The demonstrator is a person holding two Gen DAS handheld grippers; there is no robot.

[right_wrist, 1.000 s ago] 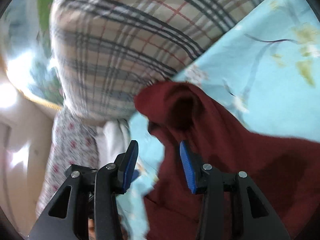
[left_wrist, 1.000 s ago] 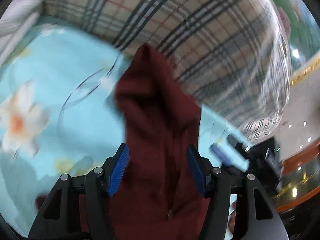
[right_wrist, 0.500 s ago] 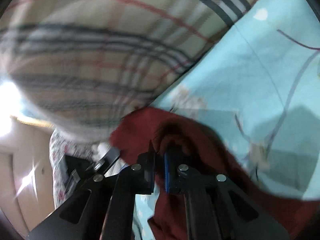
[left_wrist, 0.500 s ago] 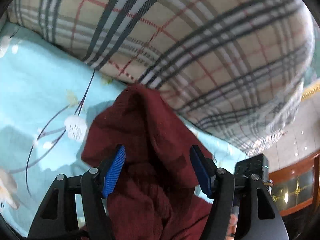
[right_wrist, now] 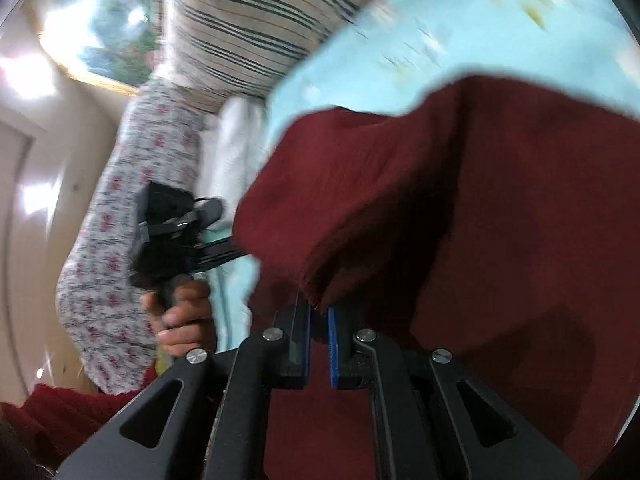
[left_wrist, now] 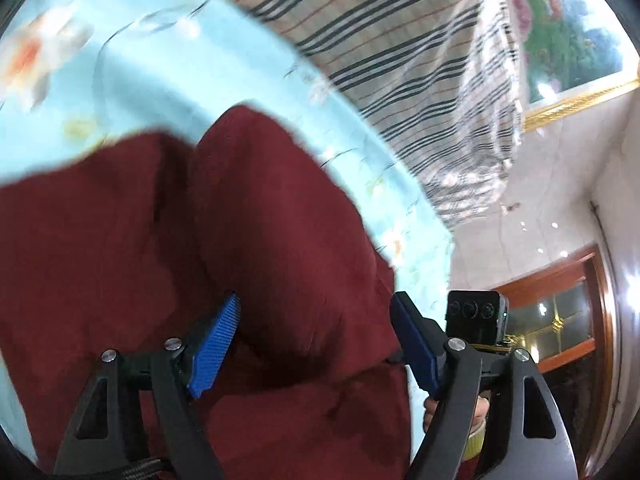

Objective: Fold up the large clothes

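A dark red knit garment (left_wrist: 260, 220) lies in folds on the light blue flowered bed sheet (left_wrist: 120, 80). My left gripper (left_wrist: 316, 300) is over it with its jaws opening wide. A raised fold of the garment sits between the blue pads (left_wrist: 216, 344), which do not pinch it. My right gripper (right_wrist: 318, 310) is shut on a folded edge of the garment (right_wrist: 480, 200), and the cloth rises from its pads. In the right wrist view the left gripper's body (right_wrist: 172, 236) shows at the left, held by a hand (right_wrist: 180, 312).
A plaid quilt (left_wrist: 400, 40) is piled at the far side of the bed. A grey flowered cloth (right_wrist: 120, 220) hangs by the bed's edge. Beyond are a framed painting (left_wrist: 568, 20) and a wooden cabinet with glass (left_wrist: 560, 320).
Both grippers have drawn back from the plaid quilt. The right jaws closed on the garment's edge. The left jaws spread wider over the fold.
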